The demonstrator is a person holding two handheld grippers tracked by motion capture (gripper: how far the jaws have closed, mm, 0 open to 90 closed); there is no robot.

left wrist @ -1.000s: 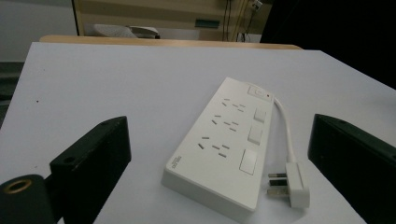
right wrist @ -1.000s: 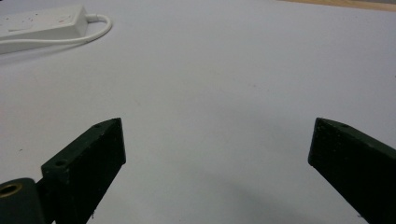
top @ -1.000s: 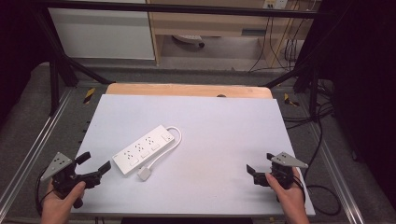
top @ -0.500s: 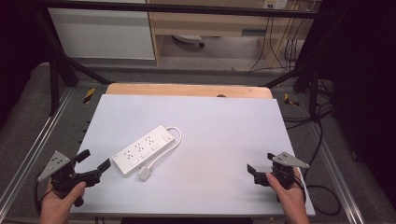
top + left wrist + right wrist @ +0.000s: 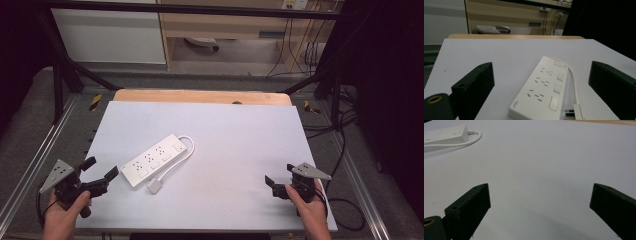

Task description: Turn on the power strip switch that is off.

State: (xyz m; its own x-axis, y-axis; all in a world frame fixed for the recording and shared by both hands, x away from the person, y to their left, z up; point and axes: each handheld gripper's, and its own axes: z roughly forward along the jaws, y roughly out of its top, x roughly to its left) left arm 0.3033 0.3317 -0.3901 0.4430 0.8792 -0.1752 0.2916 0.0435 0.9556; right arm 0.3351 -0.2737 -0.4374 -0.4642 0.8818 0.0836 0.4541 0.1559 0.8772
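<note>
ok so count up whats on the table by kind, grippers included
power strip, white, with its cable and plug: 1
handheld grippers, black, both with jaws apart: 2, the left gripper and the right gripper
total: 3

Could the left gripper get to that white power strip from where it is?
Probably yes. The left gripper is open and points at the power strip, with bare table between them. The strip's near end lies between its jaws in the left gripper view.
</note>
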